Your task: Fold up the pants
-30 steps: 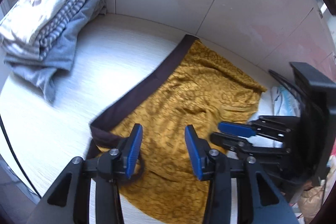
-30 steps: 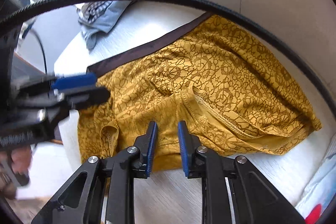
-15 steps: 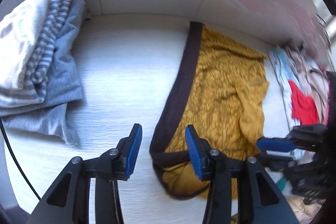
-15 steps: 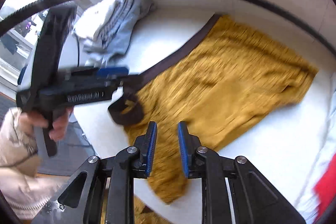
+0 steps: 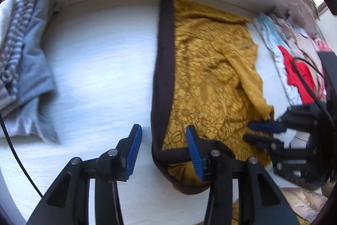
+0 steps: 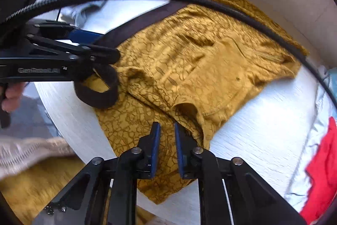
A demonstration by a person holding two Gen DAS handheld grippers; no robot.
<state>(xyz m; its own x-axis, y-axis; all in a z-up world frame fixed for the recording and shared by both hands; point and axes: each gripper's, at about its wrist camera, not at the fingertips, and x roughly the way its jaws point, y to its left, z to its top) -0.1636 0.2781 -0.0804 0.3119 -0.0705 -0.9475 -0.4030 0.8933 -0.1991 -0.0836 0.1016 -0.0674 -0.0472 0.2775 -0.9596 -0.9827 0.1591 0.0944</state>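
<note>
While our left gripper [image 5: 163, 144] hangs spread over the dark waistband [image 5: 163, 69], one finger hooked in its loop, our right gripper [image 6: 166, 140] is closing on the hem of the mustard pants [image 6: 189, 69], which lie rumpled on the white table [image 5: 94, 77]. We judge the bunched leg could slip out, or both layers get pinched, dragging the fold crooked.

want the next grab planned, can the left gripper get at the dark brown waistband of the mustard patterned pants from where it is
Probably yes. The left gripper hangs open right over the dark brown waistband of the mustard patterned pants; the band's near corner lies between its fingers, with nothing covering it.
</note>
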